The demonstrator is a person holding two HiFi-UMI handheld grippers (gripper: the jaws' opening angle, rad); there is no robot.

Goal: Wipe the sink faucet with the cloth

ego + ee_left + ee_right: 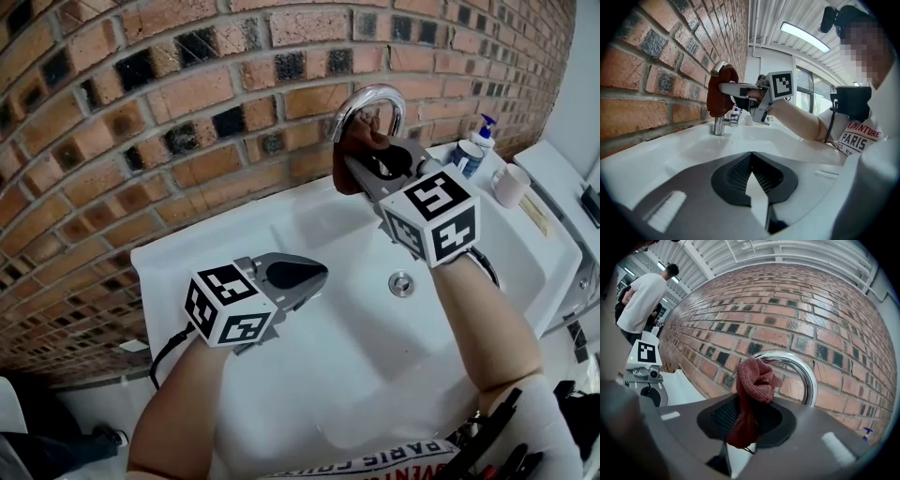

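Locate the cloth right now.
The red cloth is clamped in the right gripper, held against the curved faucet at the head view's upper centre, before the brick wall.

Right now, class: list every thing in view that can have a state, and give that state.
right gripper: jaws shut on the cloth
left gripper: jaws shut, empty
cloth: bunched, against the faucet
faucet: no water running
sink: no standing water seen
pump bottle: upright
cup: upright
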